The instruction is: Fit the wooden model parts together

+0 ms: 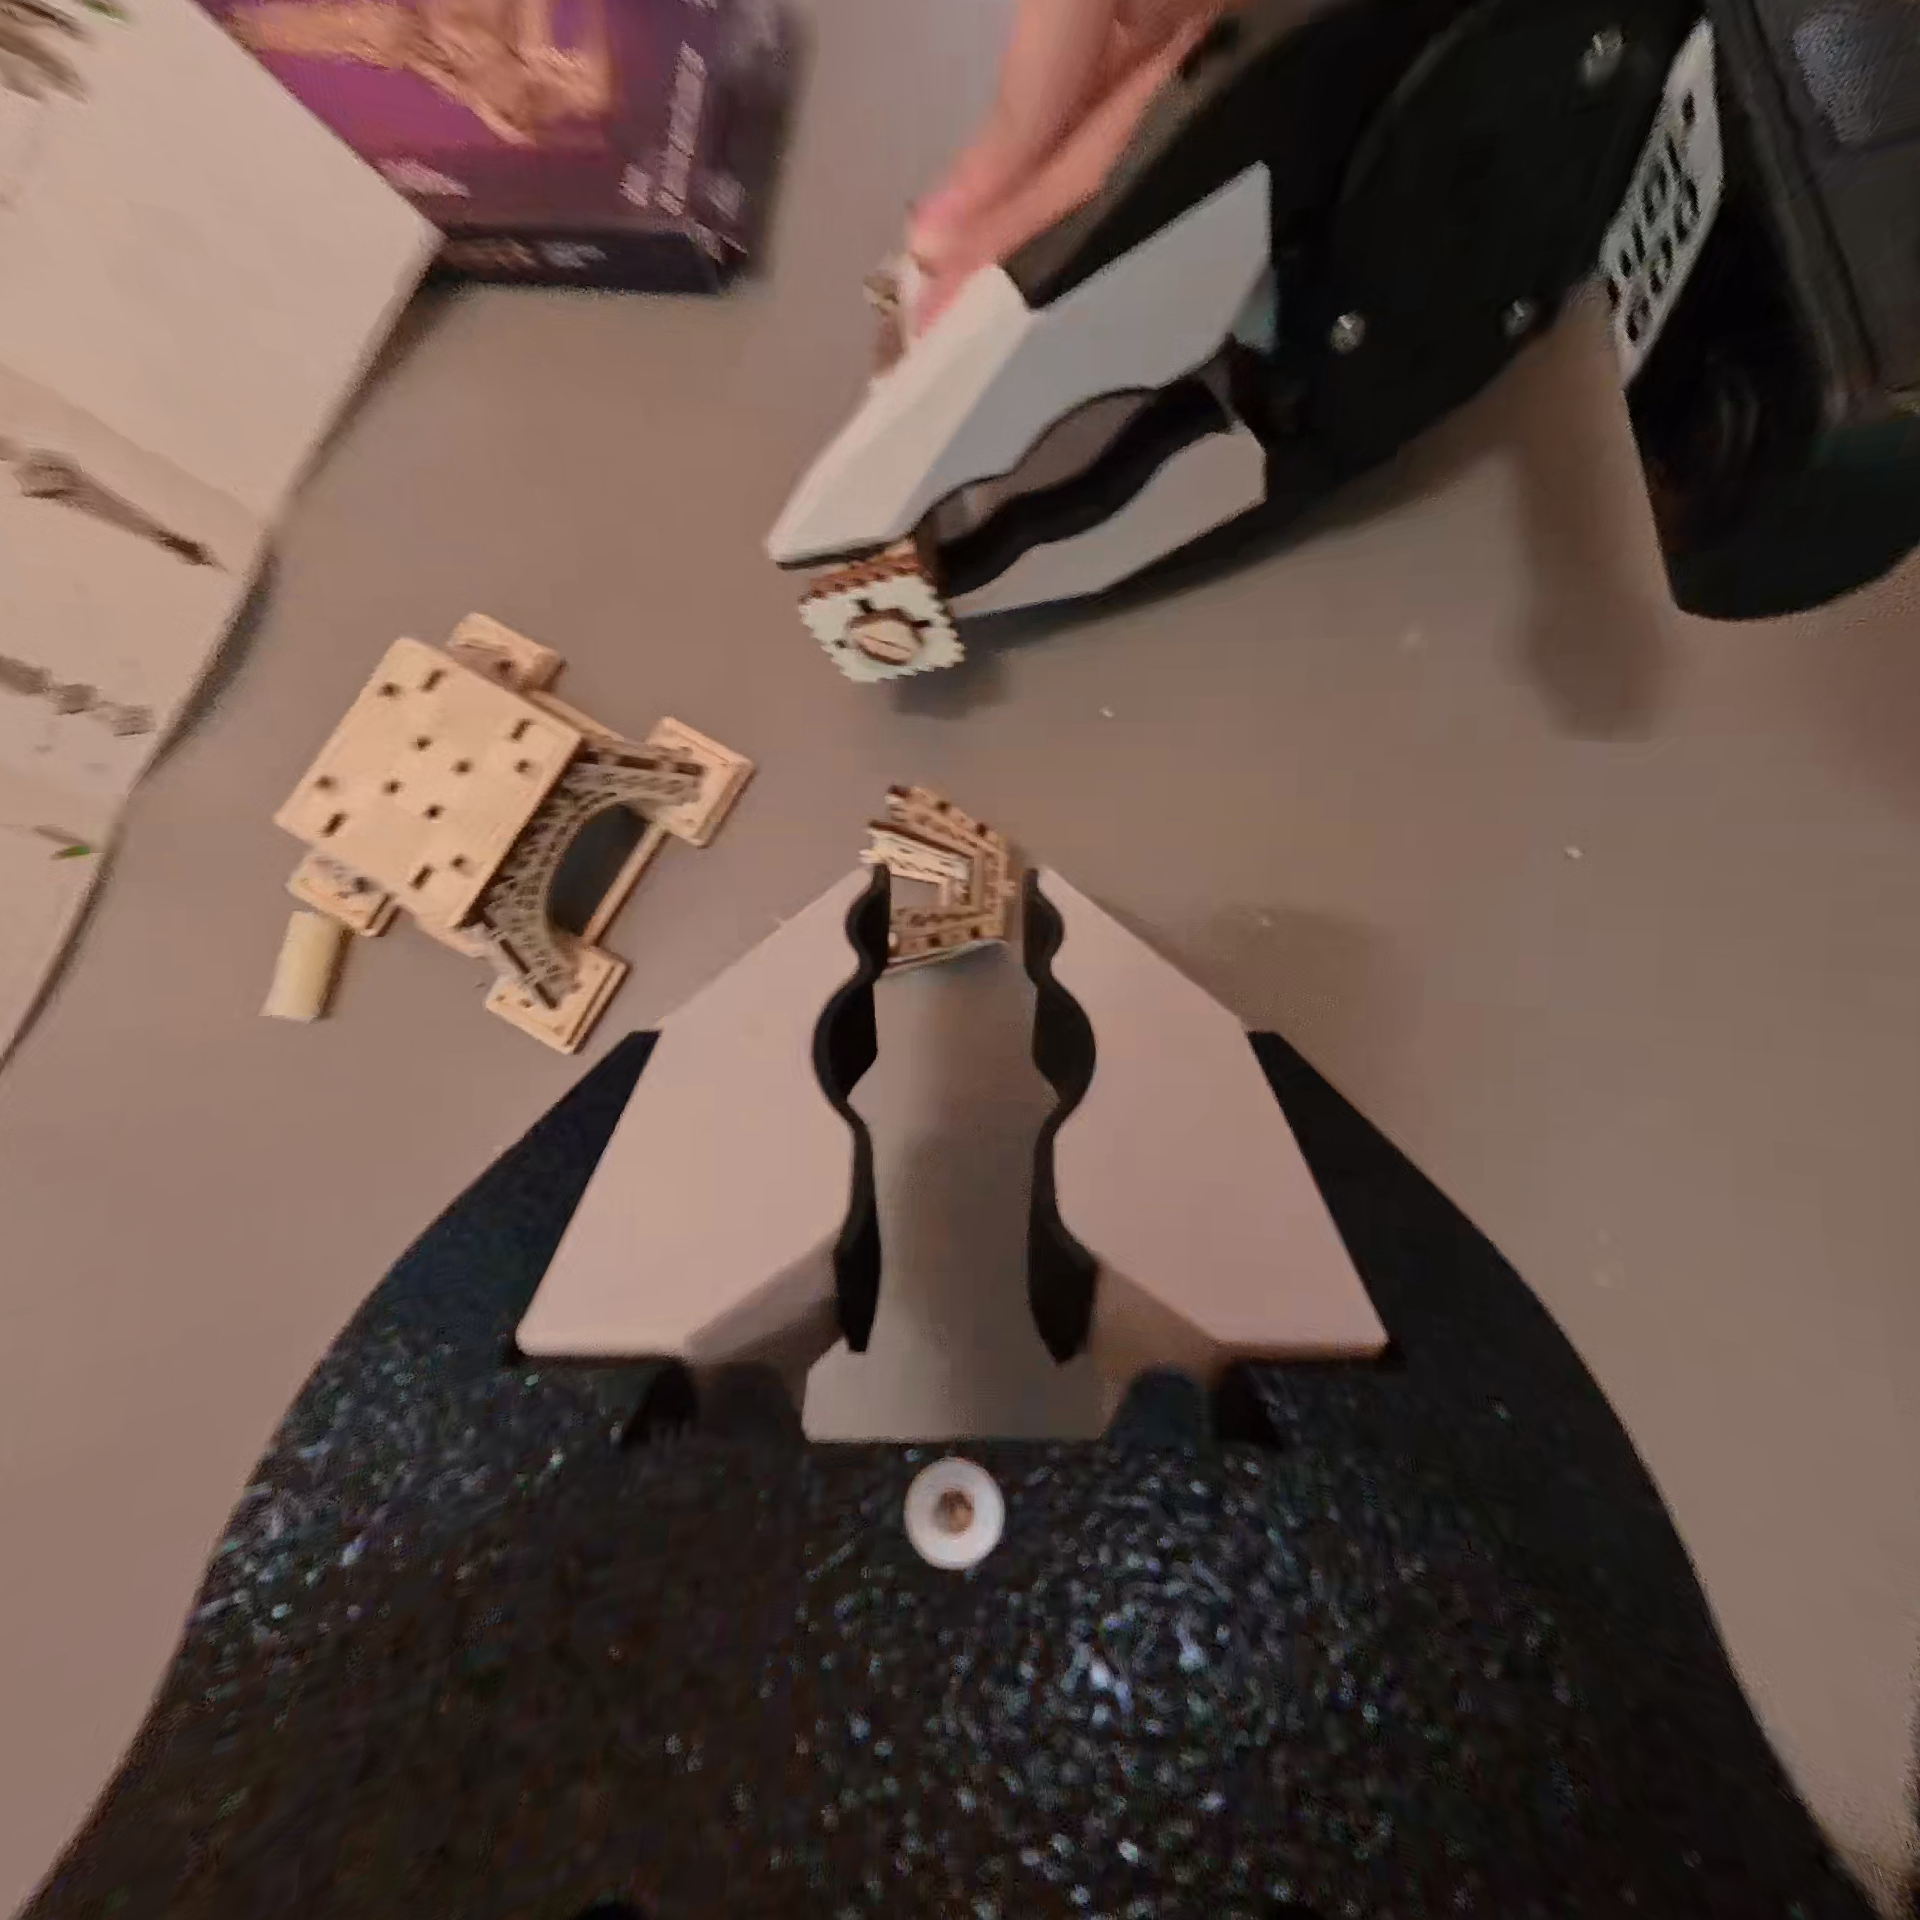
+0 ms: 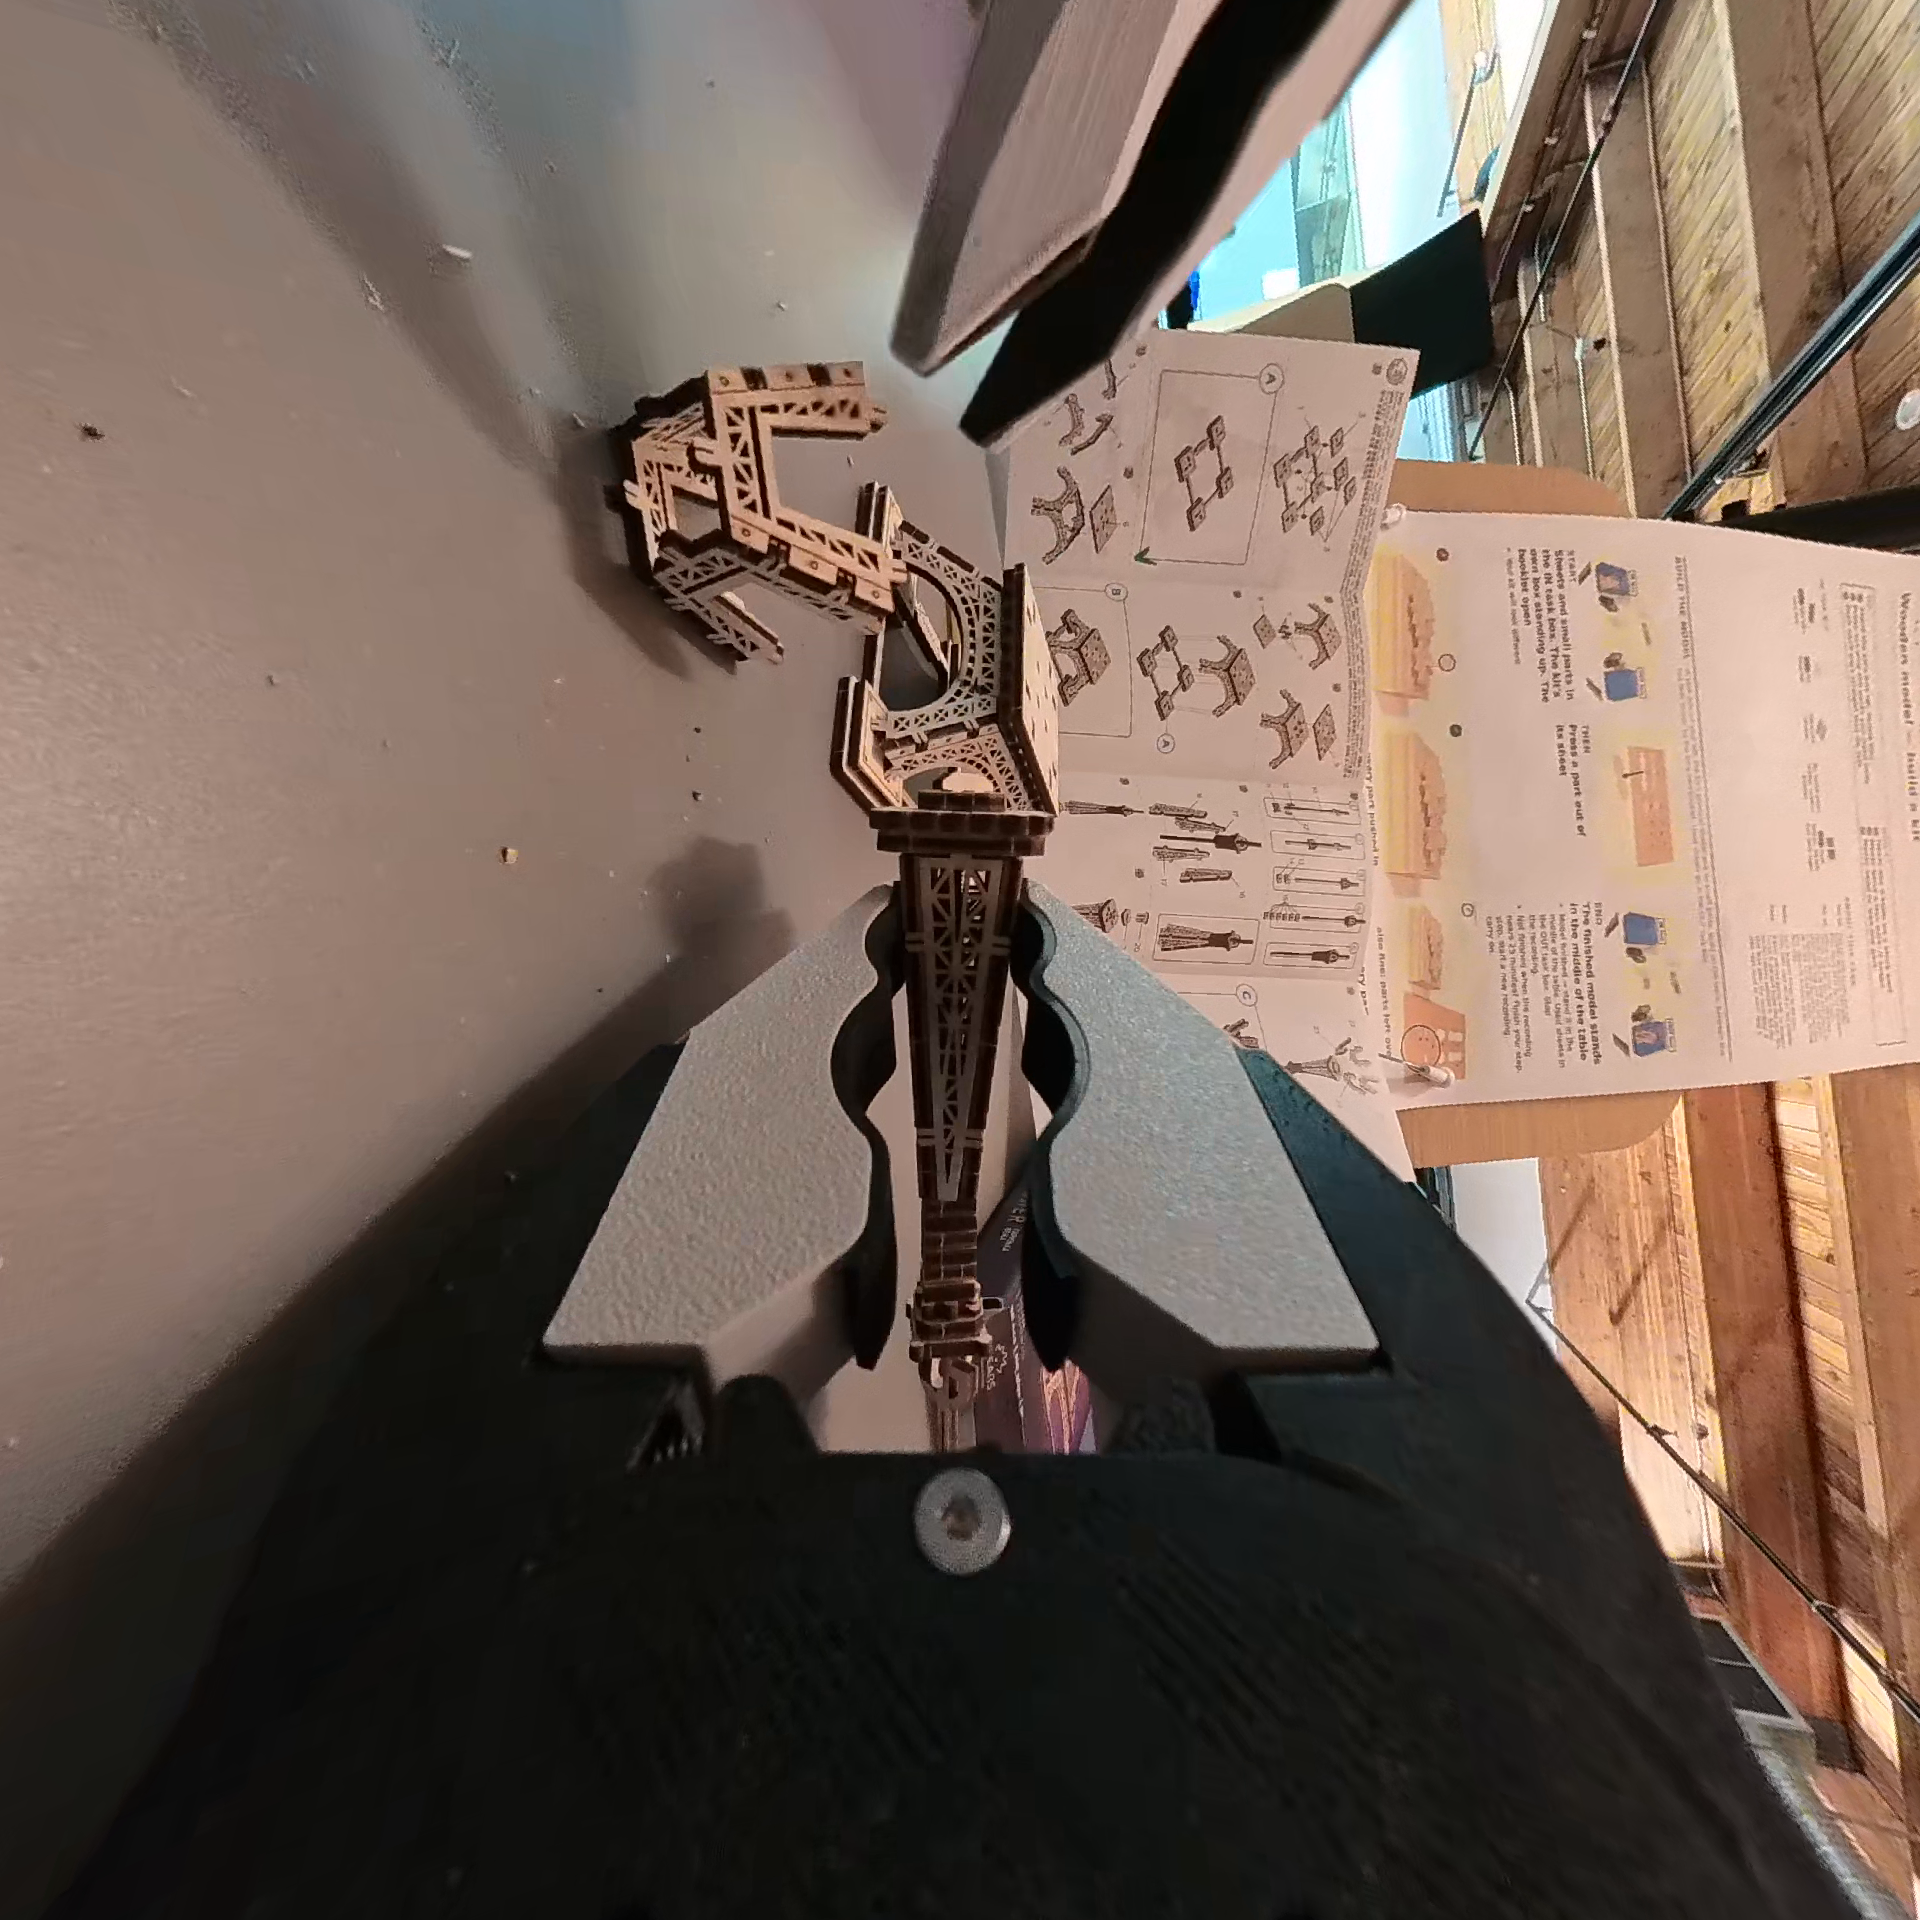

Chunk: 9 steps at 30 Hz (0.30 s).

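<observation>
Bringing tower spire (image 2: 954, 1049), clamped in right gripper (image 2: 958, 914), toward middle lattice section (image 1: 940, 883), clamped in left gripper (image 1: 951, 883); next, aligning ends, beside arched base (image 1: 488, 821).

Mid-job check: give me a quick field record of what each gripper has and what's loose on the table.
left gripper: shut on lattice ring section, held at the fingertips
right gripper: shut on tapered spire section, wide end pointing forward
arched base section: lying on its side on the table, not gripped
small wooden peg: loose beside the base
purple kit box: far edge of table
instruction sheets: propped behind the parts
sections joined: none yet
</observation>
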### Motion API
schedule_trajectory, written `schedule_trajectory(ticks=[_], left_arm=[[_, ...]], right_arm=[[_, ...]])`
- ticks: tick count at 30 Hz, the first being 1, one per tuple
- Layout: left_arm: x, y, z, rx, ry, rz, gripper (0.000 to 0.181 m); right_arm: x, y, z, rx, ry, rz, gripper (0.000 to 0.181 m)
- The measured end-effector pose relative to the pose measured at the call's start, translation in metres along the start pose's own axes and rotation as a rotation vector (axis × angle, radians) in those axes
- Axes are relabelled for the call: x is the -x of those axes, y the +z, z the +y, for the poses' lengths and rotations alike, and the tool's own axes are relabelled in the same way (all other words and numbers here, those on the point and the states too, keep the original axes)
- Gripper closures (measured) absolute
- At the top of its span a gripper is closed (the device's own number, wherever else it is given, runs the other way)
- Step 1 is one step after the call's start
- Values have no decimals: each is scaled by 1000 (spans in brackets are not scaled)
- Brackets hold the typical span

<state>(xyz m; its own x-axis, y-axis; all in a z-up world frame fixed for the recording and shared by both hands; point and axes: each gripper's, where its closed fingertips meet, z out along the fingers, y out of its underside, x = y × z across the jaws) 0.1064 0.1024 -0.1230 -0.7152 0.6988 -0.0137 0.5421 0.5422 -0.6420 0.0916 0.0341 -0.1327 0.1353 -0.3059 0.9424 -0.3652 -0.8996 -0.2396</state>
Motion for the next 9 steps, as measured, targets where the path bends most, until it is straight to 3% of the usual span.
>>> schedule_trajectory(ticks=[7,9], left_arm=[[1,22,11,309,153,-48,158],[-1,25,16,362,169,-61,169]], right_arm=[[0,0,2,6,-8,-3,164],[0,0,4,12,-6,-6,164]])
